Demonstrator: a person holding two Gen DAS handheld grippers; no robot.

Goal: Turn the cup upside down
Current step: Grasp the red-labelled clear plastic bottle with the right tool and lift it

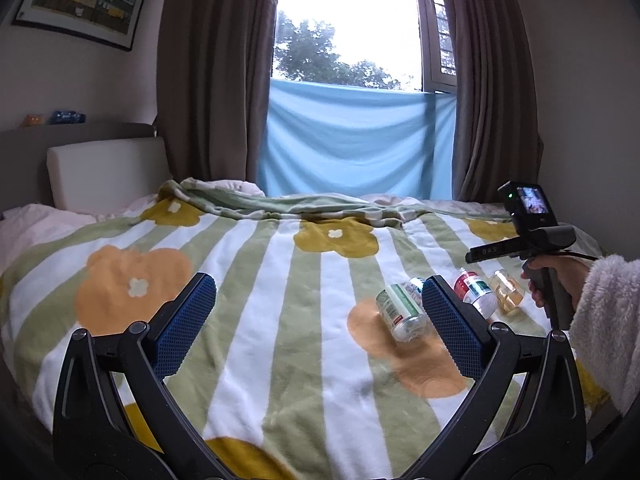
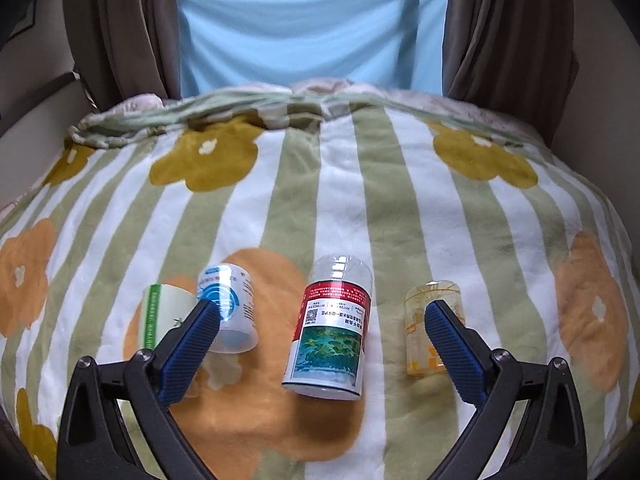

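Observation:
Several clear plastic cups lie on their sides in a row on the striped blanket (image 2: 340,200). From left to right they are a green-striped cup (image 2: 164,316), a blue-labelled cup (image 2: 230,308), a red-and-teal cup (image 2: 330,328) and a small amber cup (image 2: 430,328). My right gripper (image 2: 321,306) hovers open just before them, with the red-and-teal cup between its fingers' line and untouched. My left gripper (image 1: 318,282) is open over bare blanket, left of the green-striped cup (image 1: 402,312). Its right finger hides part of the blue-labelled cup (image 1: 416,284).
A hand in a fluffy white sleeve (image 1: 600,320) holds the right gripper's handle (image 1: 554,292) at the bed's right side. A rumpled blanket fold (image 1: 280,200) lies at the far edge, before a light blue sheet (image 1: 352,144) and brown curtains. A white headboard cushion (image 1: 104,172) stands at far left.

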